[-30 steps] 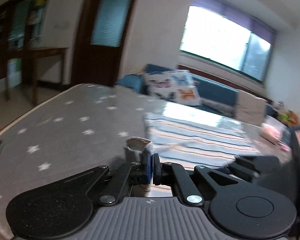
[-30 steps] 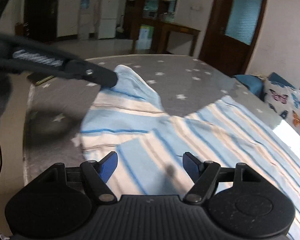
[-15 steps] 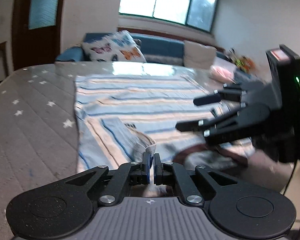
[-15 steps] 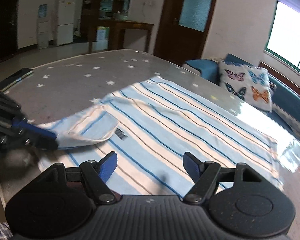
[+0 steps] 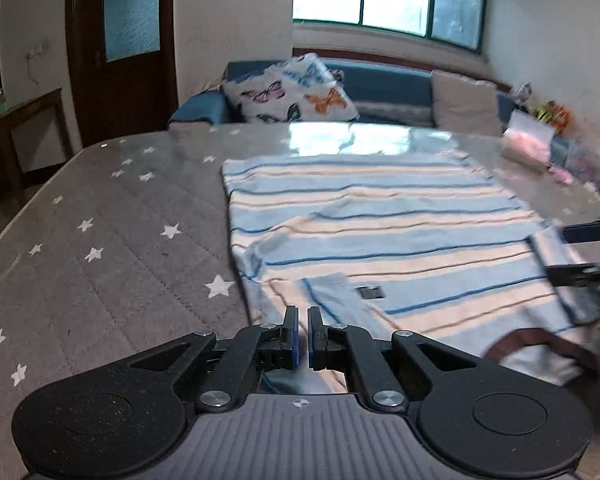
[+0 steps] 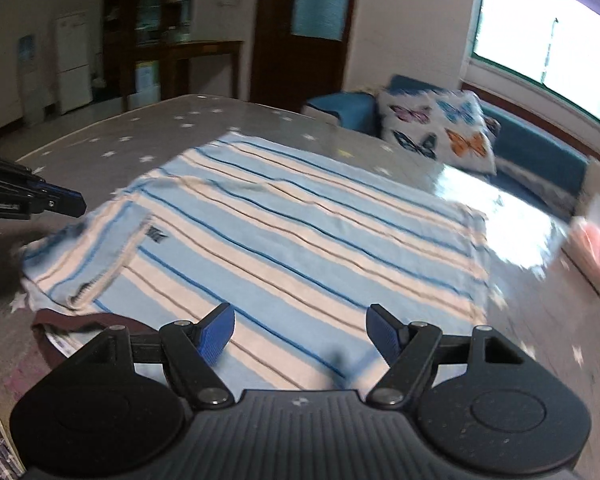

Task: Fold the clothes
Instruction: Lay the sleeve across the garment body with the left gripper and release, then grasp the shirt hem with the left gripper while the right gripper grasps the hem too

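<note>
The light-blue and cream striped knit shirt is lying spread flat on the grey star-printed desk, its dark brown collar pointing toward the near edge. Half a second ago the left hand-held gripper was carrying the shirt's sleeve across. Now that striped sleeve is resting folded inward on the body, and in the right wrist view the left hand-held gripper is sitting just beside the shirt's edge, apparently clear of the cloth. Its jaws are standing almost together with only a thin slit, and no fabric is showing between them. The right hand-held gripper is hovering over the near part of the shirt with its blue pads spread wide, holding nothing.

That suggests the first sleeve fold is finishing. The opposite side is probably coming next, and the right hand-held gripper is looking well placed for it. The folded sleeve is lying loosely, so a careless drag across the body could be pulling it back out.
</note>
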`<action>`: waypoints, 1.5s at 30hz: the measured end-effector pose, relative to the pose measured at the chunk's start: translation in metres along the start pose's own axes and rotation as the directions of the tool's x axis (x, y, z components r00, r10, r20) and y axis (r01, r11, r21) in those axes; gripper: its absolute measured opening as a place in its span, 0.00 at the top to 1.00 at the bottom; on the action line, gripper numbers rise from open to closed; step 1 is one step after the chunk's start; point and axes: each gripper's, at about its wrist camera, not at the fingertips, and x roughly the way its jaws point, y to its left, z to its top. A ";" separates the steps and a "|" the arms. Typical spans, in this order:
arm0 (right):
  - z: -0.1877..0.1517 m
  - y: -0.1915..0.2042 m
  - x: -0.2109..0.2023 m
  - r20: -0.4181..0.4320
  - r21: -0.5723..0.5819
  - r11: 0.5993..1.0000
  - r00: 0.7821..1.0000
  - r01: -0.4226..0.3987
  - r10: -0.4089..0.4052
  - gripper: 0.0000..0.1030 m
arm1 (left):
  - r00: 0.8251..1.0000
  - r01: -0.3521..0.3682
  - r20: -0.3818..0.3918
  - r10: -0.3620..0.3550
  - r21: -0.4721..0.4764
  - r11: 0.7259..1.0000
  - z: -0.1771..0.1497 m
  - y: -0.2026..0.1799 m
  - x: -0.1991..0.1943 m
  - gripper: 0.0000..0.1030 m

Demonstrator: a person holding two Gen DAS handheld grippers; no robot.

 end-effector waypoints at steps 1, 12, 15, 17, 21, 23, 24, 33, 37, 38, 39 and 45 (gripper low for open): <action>-0.003 -0.004 -0.001 -0.003 0.011 1.000 1.000 0.009 -0.008 0.28 | 1.000 -0.007 -0.009 0.007 -0.002 1.000 0.001 0.001 0.006 0.95; -0.035 -0.057 -0.007 -0.064 0.130 0.989 0.996 0.064 -0.056 0.28 | 0.999 -0.036 -0.016 0.037 0.045 0.998 0.012 -0.008 0.026 0.89; -0.030 -0.064 0.000 -0.040 0.131 0.990 0.998 0.049 -0.044 0.28 | 0.998 -0.050 -0.040 0.052 0.051 0.997 0.012 -0.009 0.036 0.88; -0.025 -0.067 0.008 -0.033 0.127 0.991 0.999 0.037 -0.033 0.28 | 0.998 -0.054 -0.040 0.056 0.058 0.997 0.011 -0.010 0.039 0.87; -0.021 -0.076 0.028 -0.047 0.136 0.990 0.998 0.034 -0.028 0.34 | 0.997 -0.060 -0.041 0.063 0.064 0.996 0.011 -0.010 0.038 0.80; -0.022 -0.080 0.035 -0.059 0.144 0.989 0.998 0.035 -0.027 0.35 | 0.997 -0.062 -0.041 0.065 0.068 0.996 0.011 -0.010 0.034 0.70; -0.023 -0.081 0.035 -0.055 0.143 0.989 0.998 0.032 -0.024 0.38 | 0.997 -0.060 -0.038 0.063 0.077 0.995 0.010 -0.011 0.031 0.68; -0.034 -0.069 0.013 -0.051 0.086 0.995 0.998 0.046 -0.042 0.39 | 0.999 0.016 -0.036 -0.009 0.209 0.978 -0.014 -0.029 -0.014 0.52; -0.045 -0.053 -0.012 -0.052 0.019 1.000 0.998 0.025 -0.024 0.38 | 0.998 0.058 -0.041 -0.049 0.271 0.961 -0.028 -0.036 -0.034 0.46; -0.048 -0.050 -0.016 -0.057 0.004 1.000 0.998 0.020 -0.019 0.38 | 0.998 0.065 -0.045 -0.054 0.288 0.955 -0.032 -0.037 -0.038 0.46; -0.052 -0.045 -0.021 -0.066 -0.026 1.000 0.998 0.014 -0.015 0.36 | 0.997 0.066 -0.049 -0.053 0.302 0.951 -0.035 -0.039 -0.041 0.46; -0.071 -0.022 -0.047 -0.072 -0.140 0.990 0.997 0.013 -0.023 0.34 | 0.994 0.105 -0.059 -0.090 0.386 0.916 -0.053 -0.042 -0.059 0.46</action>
